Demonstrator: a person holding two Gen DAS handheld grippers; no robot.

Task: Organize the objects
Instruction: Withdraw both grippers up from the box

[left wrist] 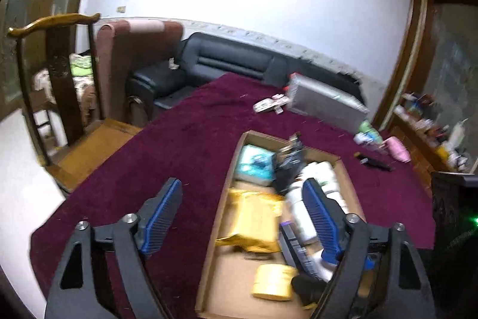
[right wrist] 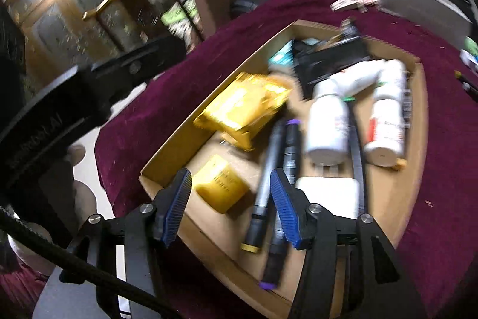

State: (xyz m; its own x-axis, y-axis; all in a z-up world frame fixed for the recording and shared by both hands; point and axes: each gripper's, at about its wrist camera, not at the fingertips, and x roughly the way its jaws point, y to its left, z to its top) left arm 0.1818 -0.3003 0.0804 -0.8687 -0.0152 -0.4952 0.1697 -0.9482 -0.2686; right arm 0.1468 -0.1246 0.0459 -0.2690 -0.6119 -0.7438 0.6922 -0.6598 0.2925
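Meanwhile both tools open, empty: left tool [left wrist: 243, 196], right tool [right wrist: 230, 184] over crowded cardboard box [right wrist: 416, 121].

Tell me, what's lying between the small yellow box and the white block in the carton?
Two dark markers lie side by side between the small yellow box and the white block, seen in the right wrist view.

A table [left wrist: 185, 145] under a dark red cloth carries an open cardboard box [left wrist: 236, 157], a grey flat case [left wrist: 325, 100] at its far edge, a pink object [left wrist: 398, 150] and a black pen [left wrist: 375, 162].
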